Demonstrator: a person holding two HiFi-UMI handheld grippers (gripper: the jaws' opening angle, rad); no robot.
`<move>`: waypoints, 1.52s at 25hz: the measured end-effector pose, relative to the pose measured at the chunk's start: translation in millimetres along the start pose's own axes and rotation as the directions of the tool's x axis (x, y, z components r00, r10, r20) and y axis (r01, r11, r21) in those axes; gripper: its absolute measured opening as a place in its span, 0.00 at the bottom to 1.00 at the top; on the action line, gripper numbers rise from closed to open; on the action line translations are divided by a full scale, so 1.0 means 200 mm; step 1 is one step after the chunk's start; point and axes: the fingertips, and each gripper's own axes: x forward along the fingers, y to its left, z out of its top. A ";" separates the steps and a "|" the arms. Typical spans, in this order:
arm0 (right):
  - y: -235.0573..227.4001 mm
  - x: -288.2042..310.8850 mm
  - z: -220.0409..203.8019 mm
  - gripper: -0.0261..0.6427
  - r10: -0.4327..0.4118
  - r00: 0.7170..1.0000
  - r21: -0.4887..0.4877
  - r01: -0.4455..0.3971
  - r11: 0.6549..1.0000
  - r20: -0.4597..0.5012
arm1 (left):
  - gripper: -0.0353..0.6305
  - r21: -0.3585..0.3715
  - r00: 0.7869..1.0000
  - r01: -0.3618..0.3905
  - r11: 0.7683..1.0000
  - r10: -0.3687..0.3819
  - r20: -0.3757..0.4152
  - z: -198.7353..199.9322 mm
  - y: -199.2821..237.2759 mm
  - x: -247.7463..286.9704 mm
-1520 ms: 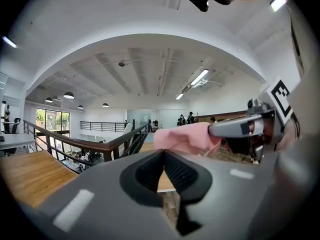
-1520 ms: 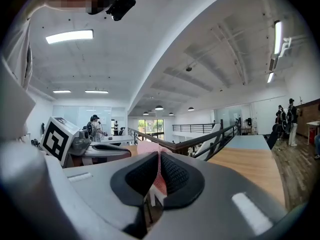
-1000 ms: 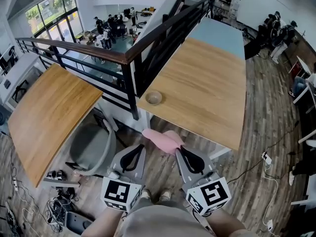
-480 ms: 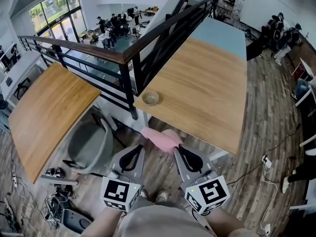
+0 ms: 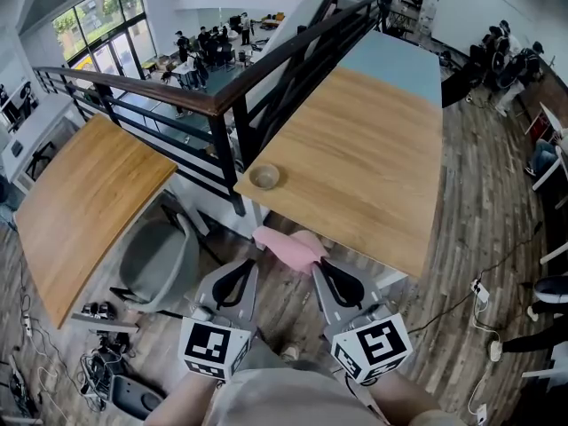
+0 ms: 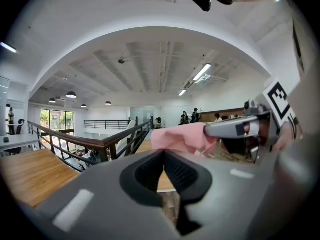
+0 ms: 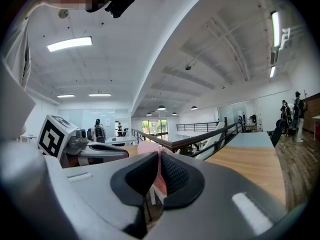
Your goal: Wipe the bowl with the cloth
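A small tan bowl [image 5: 264, 177] sits at the near left corner of the long wooden table [image 5: 373, 158]. A pink cloth [image 5: 288, 247] hangs in front of the table's near edge, pinched by my right gripper [image 5: 321, 265], which is shut on it; the cloth [image 7: 150, 149] shows between its jaws in the right gripper view. My left gripper [image 5: 252, 264] is beside it on the left, shut with nothing between its jaws. In the left gripper view the cloth [image 6: 182, 137] is seen held by the other gripper. Both grippers are short of the table and the bowl.
A dark railing [image 5: 222, 105] runs along the table's left side, with a lower floor and people beyond. A second wooden table [image 5: 80, 202] is at the left, a grey chair [image 5: 160, 260] below it. Cables and gear [image 5: 98, 362] lie on the plank floor.
Both grippers and the cloth have advanced slightly toward the table; the bowl and table edge sit a little nearer and more to the left in the head view. Jaws unchanged.
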 end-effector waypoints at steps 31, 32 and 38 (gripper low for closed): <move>-0.23 0.89 -0.02 0.06 -0.008 0.998 -0.006 0.007 1.000 -0.066 | 0.06 -0.031 0.999 0.022 0.999 -0.024 -0.047 -0.11 0.66 0.66; -0.24 0.94 -0.02 0.06 -0.012 0.998 -0.001 0.012 1.000 -0.069 | 0.06 -0.031 0.998 0.025 0.999 -0.027 -0.051 -0.12 0.70 0.70; -0.38 1.27 0.02 0.06 -0.055 0.996 0.012 0.056 0.998 -0.068 | 0.06 -0.025 0.995 0.062 0.998 -0.063 -0.072 -0.12 0.94 0.96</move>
